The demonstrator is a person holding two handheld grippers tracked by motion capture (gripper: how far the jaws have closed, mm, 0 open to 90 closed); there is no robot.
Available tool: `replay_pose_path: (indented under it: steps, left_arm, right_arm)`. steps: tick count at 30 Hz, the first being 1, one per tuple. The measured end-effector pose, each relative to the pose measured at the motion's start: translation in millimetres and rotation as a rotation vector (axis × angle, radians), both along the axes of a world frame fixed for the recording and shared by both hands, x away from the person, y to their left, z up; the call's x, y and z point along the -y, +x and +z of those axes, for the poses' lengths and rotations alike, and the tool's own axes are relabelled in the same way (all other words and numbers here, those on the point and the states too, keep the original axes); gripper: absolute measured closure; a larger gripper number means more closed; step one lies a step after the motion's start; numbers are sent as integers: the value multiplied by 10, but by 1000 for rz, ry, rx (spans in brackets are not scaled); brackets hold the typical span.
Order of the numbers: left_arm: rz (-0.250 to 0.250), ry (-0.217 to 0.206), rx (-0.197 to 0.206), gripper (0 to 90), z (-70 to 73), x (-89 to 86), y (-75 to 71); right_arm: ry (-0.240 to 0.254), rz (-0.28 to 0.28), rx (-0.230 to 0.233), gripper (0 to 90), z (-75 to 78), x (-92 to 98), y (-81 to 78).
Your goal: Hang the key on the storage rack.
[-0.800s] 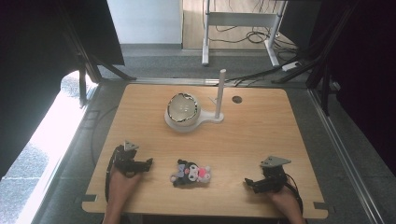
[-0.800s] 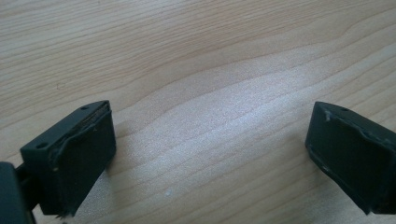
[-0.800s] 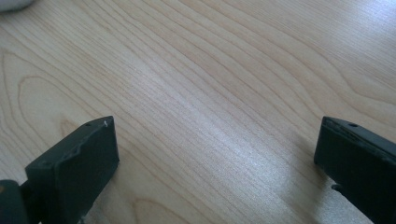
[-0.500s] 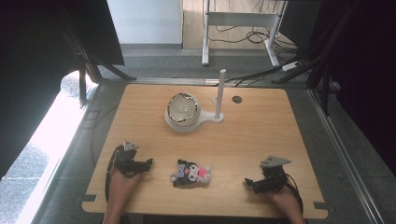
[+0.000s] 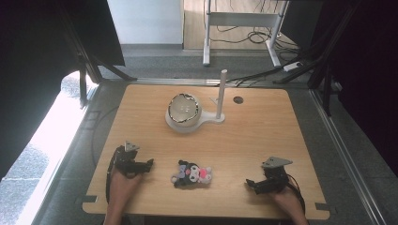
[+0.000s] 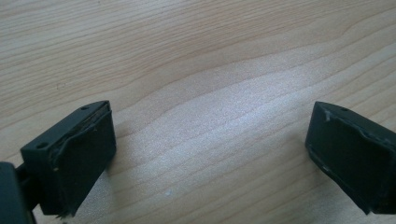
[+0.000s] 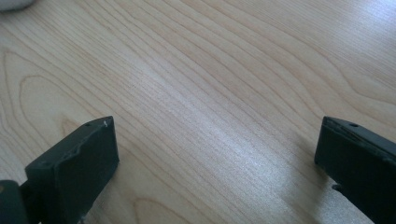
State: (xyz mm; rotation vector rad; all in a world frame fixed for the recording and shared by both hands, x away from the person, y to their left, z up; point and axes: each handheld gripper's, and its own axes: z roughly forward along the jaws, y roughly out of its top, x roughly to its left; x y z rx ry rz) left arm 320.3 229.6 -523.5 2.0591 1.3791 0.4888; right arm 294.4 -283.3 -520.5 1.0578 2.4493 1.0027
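Plush toy (image 5: pixel 192 173) lying untouched near the table's (image 5: pixel 263 136) front edge, between the left gripper (image 5: pixel 146 165) and right gripper (image 5: pixel 250 183); both are resting with jaws wide, holding nothing. Nothing seemingly begun; the white bowl-like stand (image 5: pixel 184 112) is sitting well beyond

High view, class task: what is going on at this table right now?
A person sits at a wooden table with a two-jaw gripper in each hand. The left gripper and right gripper both rest low near the front edge, jaws open, holding nothing. Between them lies a small black, white and pink plush toy, untouched. Farther back stands a white base with an upright post, carrying a shiny round bowl-like thing. Nothing is being handled yet.
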Motion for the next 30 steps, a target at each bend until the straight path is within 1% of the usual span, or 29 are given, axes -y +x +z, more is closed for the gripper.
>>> replay_pose_path:
  steps: [4,5,6,9,10,13,14,15,17,18,19,20,21,23,24,25,27,28,30]
  left_arm:
    - [0,0,0,16,0,0,0]
    - [0,0,0,17,0,0,0]
    - [0,0,0,17,0,0,0]
    - [0,0,0,17,0,0,0]
    - [0,0,0,17,0,0,0]
    - [0,0,0,17,0,0,0]
    - [0,0,0,17,0,0,0]
    - [0,0,0,17,0,0,0]
    - [0,0,0,17,0,0,0]
    - [0,0,0,17,0,0,0]
    - [0,0,0,17,0,0,0]
    - [0,0,0,17,0,0,0]
    - [0,0,0,17,0,0,0]
    - [0,0,0,17,0,0,0]
    - [0,0,0,17,0,0,0]
    - [0,0,0,17,0,0,0]
    - [0,0,0,17,0,0,0]
    - [0,0,0,17,0,0,0]
    - [0,0,0,17,0,0,0]
  right_arm:
    - [-5,6,-6,0,7,2,0]
    - [-8,16,-19,0,22,1,2]
    - [-8,16,-19,0,22,1,2]
    - [-24,52,-29,0,56,-20,12]
    - [-24,52,-29,0,56,-20,12]
    - [-46,84,-29,0,93,-55,26]
    - [-59,109,-27,0,120,-92,36]
    - [-67,121,-27,0,137,-109,42]
    - [-72,130,-27,0,151,-131,48]
    - [-76,143,-29,0,166,-151,55]
    - [-92,165,-30,0,191,-199,71]
    - [-92,165,-30,0,191,-199,71]
    - [-99,180,-33,0,204,-224,80]
    - [-110,201,-44,0,227,-280,97]
    - [-118,223,-53,4,247,-332,120]
    - [-118,223,-53,4,247,-332,120]
    - [-133,248,-77,10,266,-413,159]
    - [-133,248,-77,10,266,-413,159]
    - [-153,279,-95,15,284,-500,198]
